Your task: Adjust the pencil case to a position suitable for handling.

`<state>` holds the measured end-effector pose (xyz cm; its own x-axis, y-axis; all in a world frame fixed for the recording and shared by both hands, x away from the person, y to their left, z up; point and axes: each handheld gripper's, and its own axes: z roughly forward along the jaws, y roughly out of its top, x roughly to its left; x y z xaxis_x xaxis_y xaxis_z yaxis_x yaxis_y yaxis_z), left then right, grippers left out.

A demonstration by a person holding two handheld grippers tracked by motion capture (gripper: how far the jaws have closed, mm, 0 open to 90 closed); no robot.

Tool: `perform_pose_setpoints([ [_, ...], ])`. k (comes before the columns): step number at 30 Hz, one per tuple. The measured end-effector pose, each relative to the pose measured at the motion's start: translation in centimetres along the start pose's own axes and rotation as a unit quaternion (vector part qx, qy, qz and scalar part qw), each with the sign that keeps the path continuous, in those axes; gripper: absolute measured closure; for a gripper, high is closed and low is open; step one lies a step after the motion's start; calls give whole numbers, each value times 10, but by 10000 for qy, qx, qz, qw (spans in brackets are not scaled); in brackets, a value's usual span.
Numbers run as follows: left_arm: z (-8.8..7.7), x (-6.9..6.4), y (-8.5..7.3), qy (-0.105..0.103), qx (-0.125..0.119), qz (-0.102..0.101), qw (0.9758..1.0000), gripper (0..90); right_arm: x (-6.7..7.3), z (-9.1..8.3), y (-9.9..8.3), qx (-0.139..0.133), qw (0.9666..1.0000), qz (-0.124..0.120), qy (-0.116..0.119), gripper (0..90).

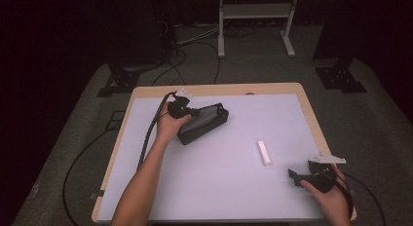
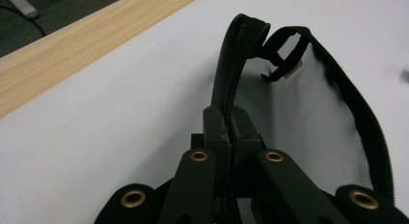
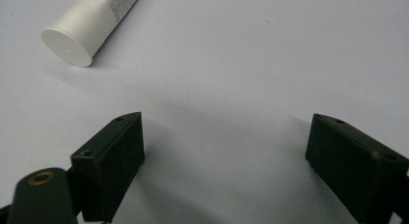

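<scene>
From the high view, the left tool (image 1: 191, 110) sits at the near-left end of a black pouch (image 1: 204, 122), which lies in the far-left part of the counter (image 1: 234, 187), not far from the far edge. The long axis of the pouch runs diagonally, from the near-left toward the far-right. A white tube (image 1: 263, 152) lies right of the middle of the counter, with its long axis almost pointing from the near edge to the far edge. The right tool (image 1: 298, 178) rests near the near-right corner, and the tube is up and to the left of it, apart from it. The right hand is clearly the nearer one to the tube; the left hand is well apart from it, busy at the pouch.

In the left gripper view, the left tool (image 2: 232, 132) is closed on the zipper rim of the pouch (image 2: 308, 122); the black zipper band goes straight between the pressed jaws. The mouth of the pouch gapes to the right of the tool, and a grey mesh lining shows inside.

In the right gripper view, the right tool (image 3: 224, 154) stands wide apart with nothing but bare counter between the jaws. The tube (image 3: 89, 23) lies ahead and to the left, its flat cap end toward the tool, I think, though the rest is cut by the picture's edge.
</scene>
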<state>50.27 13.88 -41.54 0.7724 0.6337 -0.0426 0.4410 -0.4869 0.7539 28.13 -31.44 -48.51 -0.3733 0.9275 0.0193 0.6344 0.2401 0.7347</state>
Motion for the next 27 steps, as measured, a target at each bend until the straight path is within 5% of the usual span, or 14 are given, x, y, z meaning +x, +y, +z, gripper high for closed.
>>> perform_pose_setpoints([
  [15, -20, -13, 7, -413, -14, 40, 9991, 882, 0, 0, 0, 1, 10000, 2, -1, 124],
  [27, -32, -27, 8, -736, -17, 264, 9969, 883, 0, 0, 0, 1, 10000, 2, 0, 124],
])
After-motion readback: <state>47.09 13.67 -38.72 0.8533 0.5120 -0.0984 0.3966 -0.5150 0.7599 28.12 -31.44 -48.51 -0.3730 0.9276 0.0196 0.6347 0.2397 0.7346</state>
